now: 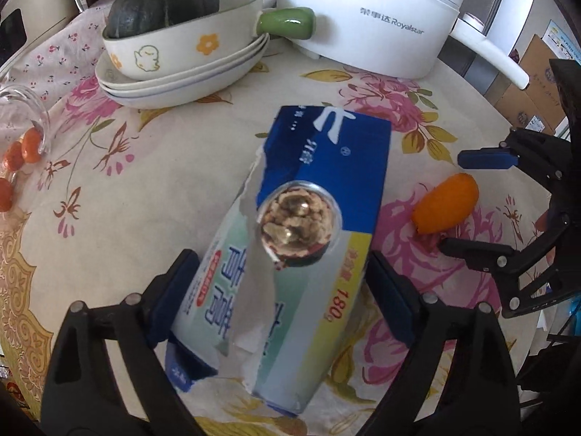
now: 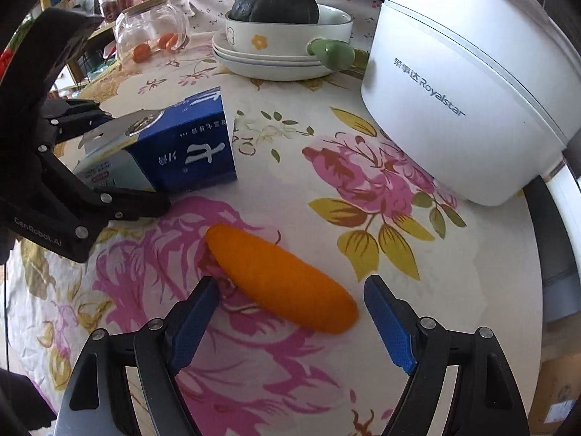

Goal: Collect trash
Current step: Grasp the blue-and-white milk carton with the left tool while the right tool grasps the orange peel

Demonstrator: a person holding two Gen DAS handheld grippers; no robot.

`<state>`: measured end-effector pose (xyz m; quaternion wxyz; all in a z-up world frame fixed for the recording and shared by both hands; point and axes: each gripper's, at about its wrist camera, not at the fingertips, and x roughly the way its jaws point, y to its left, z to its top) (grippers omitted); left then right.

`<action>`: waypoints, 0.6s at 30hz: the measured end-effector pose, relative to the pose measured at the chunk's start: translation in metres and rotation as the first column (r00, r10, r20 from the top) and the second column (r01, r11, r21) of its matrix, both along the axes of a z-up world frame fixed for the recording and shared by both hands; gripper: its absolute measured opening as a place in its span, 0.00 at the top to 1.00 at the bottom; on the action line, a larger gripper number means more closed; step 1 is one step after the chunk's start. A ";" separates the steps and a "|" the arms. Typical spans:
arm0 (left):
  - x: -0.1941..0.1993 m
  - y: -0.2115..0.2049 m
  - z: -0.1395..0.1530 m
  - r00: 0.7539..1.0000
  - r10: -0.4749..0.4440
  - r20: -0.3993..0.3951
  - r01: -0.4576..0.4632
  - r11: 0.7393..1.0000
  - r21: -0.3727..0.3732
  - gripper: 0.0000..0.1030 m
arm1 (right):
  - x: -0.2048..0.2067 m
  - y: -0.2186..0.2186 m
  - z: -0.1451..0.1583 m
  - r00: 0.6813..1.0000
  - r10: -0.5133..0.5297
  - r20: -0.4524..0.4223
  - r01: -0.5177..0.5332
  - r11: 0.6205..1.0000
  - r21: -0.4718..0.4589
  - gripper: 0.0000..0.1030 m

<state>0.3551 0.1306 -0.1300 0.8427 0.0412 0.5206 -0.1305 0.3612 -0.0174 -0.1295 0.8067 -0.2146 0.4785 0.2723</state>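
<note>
A torn blue, white and yellow food box [image 1: 290, 232] lies on the flowered tablecloth. My left gripper [image 1: 279, 301] is open, its blue-padded fingers on either side of the box's near end, apart from it. The box also shows in the right wrist view [image 2: 174, 152], with the left gripper [image 2: 120, 170] around it. An orange peel piece [image 2: 283, 283] lies on the cloth. My right gripper [image 2: 290, 312] is open and astride the peel's near end. In the left wrist view the peel [image 1: 446, 203] lies between the right gripper's fingers [image 1: 483, 158].
A white Royalstar electric pot [image 1: 381, 14] stands at the back right. A bowl holding a dark green squash [image 1: 163, 3] sits on stacked plates [image 1: 181, 80]. A tipped glass jar [image 2: 149, 29] with small orange fruits [image 1: 21, 149] lies at the left. The table edge is near right.
</note>
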 end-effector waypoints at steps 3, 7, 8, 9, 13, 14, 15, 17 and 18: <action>-0.003 0.003 0.002 0.999 0.022 0.026 -0.022 1.000 -0.021 0.26 | 0.002 0.000 0.000 1.000 0.028 -0.007 -0.028 0.999 0.040 0.31; -0.010 0.010 0.006 0.997 0.073 0.018 -0.071 0.994 -0.078 0.43 | -0.006 0.005 0.001 0.998 0.063 -0.011 -0.062 0.996 0.058 0.60; -0.013 0.010 0.007 0.996 0.084 0.015 -0.083 0.993 -0.084 0.44 | -0.009 0.008 0.001 0.998 0.067 -0.012 -0.066 0.996 0.053 0.64; -0.016 0.010 0.008 0.996 0.091 0.014 -0.089 0.992 -0.087 0.44 | -0.013 0.010 0.002 0.998 0.068 -0.010 -0.068 0.997 0.042 0.69; -0.037 0.005 0.013 0.994 0.110 0.021 -0.108 0.991 -0.083 0.45 | -0.033 0.007 0.005 0.998 0.051 -0.022 -0.050 0.998 0.037 0.77; -0.043 0.003 0.014 0.993 0.116 0.020 -0.114 0.990 -0.085 0.45 | -0.039 0.005 0.006 0.999 0.043 -0.030 -0.042 0.998 0.040 0.78; -0.047 0.000 0.015 0.992 0.122 0.016 -0.120 0.989 -0.087 0.45 | -0.045 0.003 0.007 0.999 0.036 -0.037 -0.034 0.998 0.044 0.79; -0.058 -0.006 0.018 0.992 0.128 0.011 -0.127 0.988 -0.087 0.45 | -0.057 -0.002 0.010 0.999 0.019 -0.050 -0.016 0.999 0.048 0.81; -0.064 -0.009 0.021 0.991 0.130 0.011 -0.129 0.988 -0.086 0.45 | -0.063 -0.004 0.012 0.998 0.011 -0.054 -0.008 0.999 0.050 0.82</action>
